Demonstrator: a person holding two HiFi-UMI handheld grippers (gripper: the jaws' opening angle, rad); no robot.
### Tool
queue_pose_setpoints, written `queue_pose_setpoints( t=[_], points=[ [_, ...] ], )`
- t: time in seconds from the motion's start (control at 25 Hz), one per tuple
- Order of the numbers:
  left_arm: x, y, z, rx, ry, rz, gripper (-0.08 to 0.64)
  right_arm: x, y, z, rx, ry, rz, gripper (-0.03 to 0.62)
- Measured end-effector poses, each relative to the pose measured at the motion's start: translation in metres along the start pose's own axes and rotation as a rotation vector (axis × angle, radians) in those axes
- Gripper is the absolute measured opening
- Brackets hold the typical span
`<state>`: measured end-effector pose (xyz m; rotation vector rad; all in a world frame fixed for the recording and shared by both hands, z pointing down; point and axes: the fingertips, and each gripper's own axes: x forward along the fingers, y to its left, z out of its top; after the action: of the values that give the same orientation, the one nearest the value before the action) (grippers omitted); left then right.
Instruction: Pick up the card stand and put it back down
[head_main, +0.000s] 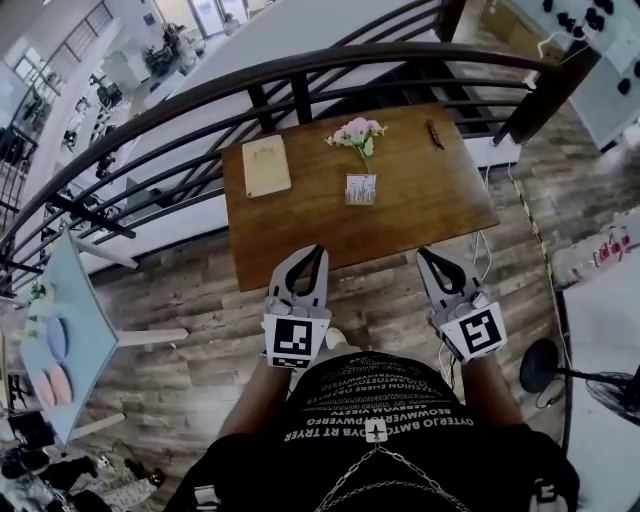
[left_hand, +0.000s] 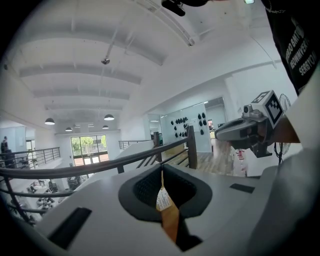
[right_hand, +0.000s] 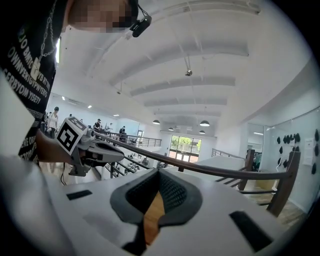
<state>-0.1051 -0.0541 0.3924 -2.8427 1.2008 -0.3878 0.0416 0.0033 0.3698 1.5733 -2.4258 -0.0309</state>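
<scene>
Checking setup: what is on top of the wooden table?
Tan pad, white card stand, pink flowers behind it, small dark item. The stand covers the flowers' base.

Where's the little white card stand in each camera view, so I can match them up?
Head view: card stand mid-table, just under the pink flowers.
Left gripper view: likely the white sliver low centre, in the slit of the left tongs.
Right gripper view: not visible; only brown table shows.
Shared landmark: the dark railing, in all three.
</scene>
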Motion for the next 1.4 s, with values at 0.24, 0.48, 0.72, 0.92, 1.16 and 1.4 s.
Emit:
queue_pose_setpoints(
  t=[0.24, 0.48, 0.72, 0.92, 1.16, 1.4],
  points=[
    [0.011, 0.029, 0.001, 0.004, -0.020, -0.024, 0.034, 0.025, 0.002, 0.014, -0.009, -0.006, -0.043, 0.000],
    [0.029, 0.054, 0.004, 0.002, -0.033, -0.006, 0.034, 0.049, -0.009, 0.013, -0.063, 0.011, -0.058, 0.000],
    [0.050, 0.067, 0.017, -0.015, -0.070, 0.009, 0.034, 0.074, -0.022, 0.005, -0.048, 0.027, -0.094, 0.000],
    [0.054, 0.063, 0.010, -0.031, -0.047, 0.018, 0.034, 0.078, -0.029, -0.009, -0.022, 0.044, -0.070, 0.000],
    [0.075, 0.056, -0.007, -0.040, 0.015, 0.024, 0.034, 0.092, -0.052, -0.028, 0.018, 0.047, -0.032, 0.000],
    [0.110, 0.063, -0.015, -0.040, 0.056, 0.051, 0.034, 0.121, -0.084, -0.055, 0.044, 0.084, 0.014, 0.000]
  ],
)
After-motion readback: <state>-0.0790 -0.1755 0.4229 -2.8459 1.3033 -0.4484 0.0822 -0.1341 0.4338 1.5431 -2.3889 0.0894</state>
